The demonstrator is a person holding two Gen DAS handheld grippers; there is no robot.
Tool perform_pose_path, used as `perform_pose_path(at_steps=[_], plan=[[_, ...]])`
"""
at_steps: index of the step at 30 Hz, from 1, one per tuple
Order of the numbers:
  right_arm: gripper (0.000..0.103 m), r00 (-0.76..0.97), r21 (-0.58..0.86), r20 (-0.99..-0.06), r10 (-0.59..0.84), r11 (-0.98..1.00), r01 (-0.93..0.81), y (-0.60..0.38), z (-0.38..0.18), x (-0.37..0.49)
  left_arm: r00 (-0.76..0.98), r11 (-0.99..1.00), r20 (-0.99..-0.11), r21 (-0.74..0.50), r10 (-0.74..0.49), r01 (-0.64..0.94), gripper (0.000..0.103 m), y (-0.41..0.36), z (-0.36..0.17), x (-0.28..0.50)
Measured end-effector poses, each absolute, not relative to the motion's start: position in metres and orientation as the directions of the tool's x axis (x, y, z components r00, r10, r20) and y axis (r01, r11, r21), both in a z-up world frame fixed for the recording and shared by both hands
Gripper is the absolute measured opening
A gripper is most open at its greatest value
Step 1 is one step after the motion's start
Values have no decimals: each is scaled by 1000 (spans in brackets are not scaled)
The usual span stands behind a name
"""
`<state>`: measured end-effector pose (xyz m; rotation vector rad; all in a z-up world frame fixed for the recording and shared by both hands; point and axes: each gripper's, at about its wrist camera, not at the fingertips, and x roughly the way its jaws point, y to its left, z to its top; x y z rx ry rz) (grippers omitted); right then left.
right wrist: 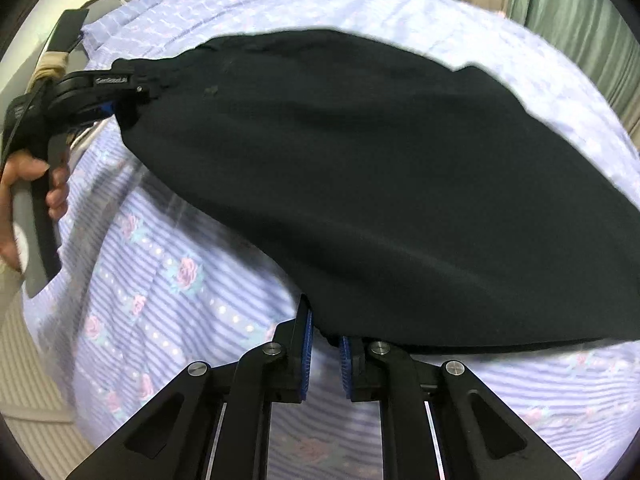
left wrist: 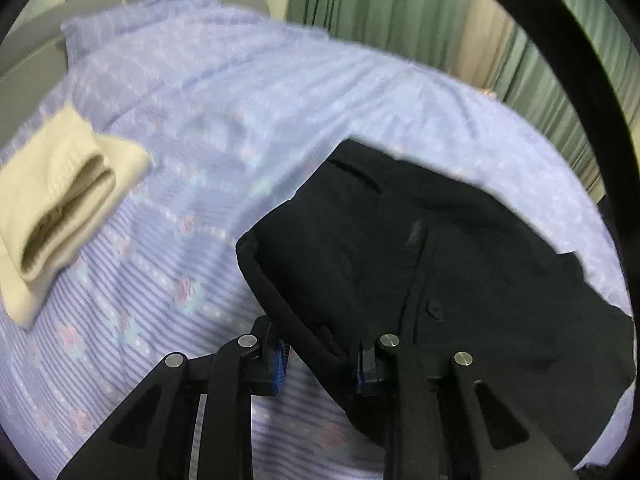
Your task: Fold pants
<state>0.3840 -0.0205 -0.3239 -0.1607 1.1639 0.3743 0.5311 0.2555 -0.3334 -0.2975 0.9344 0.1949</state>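
Bed (left wrist: 248, 128) under lilac floral sheet, green curtains (left wrist: 380, 8) behind; my left tool (left wrist: 322, 354) and right tool (right wrist: 325, 346) both clamp black pants (right wrist: 360, 168); folded cream garment (left wrist: 68, 200) nearby.

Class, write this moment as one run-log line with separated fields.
step: folding | left claw: shut on black pants | right claw: shut on pants edge | surface: bedsheet | nearby: folded cream pants

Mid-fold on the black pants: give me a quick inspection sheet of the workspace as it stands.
Surface: bed sheet, lilac stripes with roses.
Job's things: black pants spread between both claws.
Clutter: folded cream garment at the left on the sheet, apart from the pants.
Grippers: left claw pinching the pants' thick edge; right claw closed on another edge.
Cables: nothing seen.
Surroundings: green curtain behind the bed.
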Motion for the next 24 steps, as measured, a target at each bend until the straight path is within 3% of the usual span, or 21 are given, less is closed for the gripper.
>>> perform_pose_path(at_steps=[6,10,11,14,15,18,22,24], plan=[[14,334,41,-929,160,940,-338,-13,-332,383,538,947,-842,-144,35,-287,31,264,-352,534],[15,338,23,-932,133,950,-312,-16,-331,378,503,951,-855,-43,124,-307,57,259,-344,537],[21,339,17,-932,127,951,-309,-14,-329,378,502,953,-850,1,161,-304,59,260,-334,534],[53,290,82,-942,170,953,-293,-13,-316,373,570,962,-788,99,233,-256,79,260,-295,517],[54,272,109,-944,187,954,-280,-13,-310,370,601,968,-767,107,227,-228,83,262,-282,512],[54,263,185,-930,257,945,-269,-15,-281,354,638,981,-746,118,191,-155,84,267,-256,509],[54,382,138,-897,224,961,-239,-20,-238,342,661,991,-739,113,130,-68,84,249,-231,502],[61,449,115,-871,198,972,-206,-32,-212,342,672,993,-732,112,111,-43,84,232,-212,496]])
